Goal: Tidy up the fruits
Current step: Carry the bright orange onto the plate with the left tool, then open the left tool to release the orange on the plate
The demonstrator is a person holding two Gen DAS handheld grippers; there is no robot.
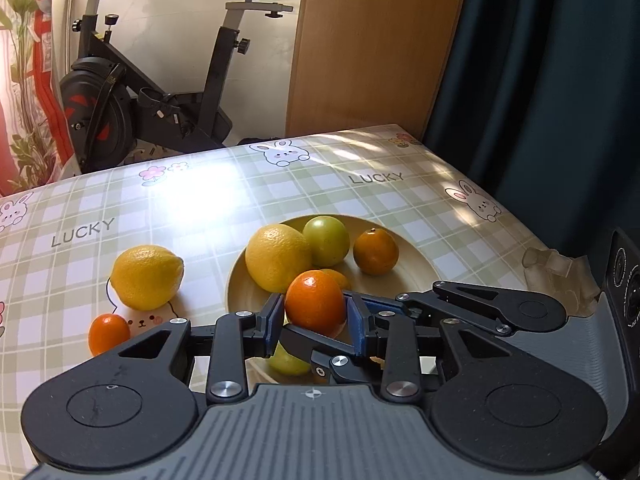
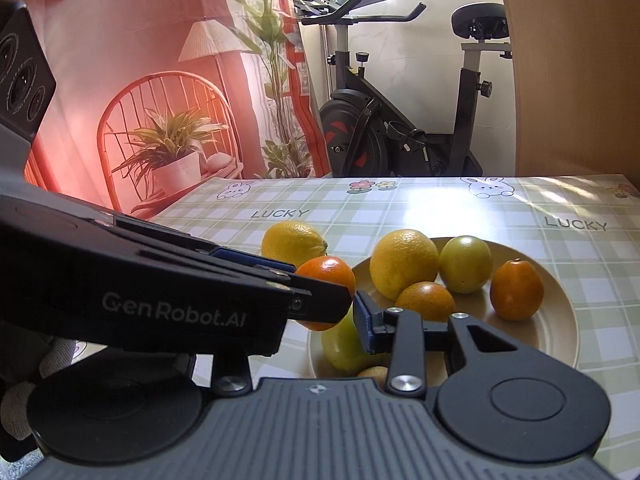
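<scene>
We see open tablecloth behind and left of the plate, free for passing. On the plate, a lemon, green fruit and orange crowd the far side; another lemon and small orange block the near left.

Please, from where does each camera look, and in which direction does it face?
Right wrist: sits on the right tongs and looks forward and down over the plate toward the exercise bike. One of its own fingers shows beside a green fruit. The left tongs cross in from the left, clamping a mandarin.
Left wrist: sits on the left tongs, facing much the same way. Its own fingers grip the mandarin. The right tongs enter from the right, with what looks like a gloved hand behind.
Shared: plate, mandarin, loose lemon, bike, checked tablecloth.
</scene>
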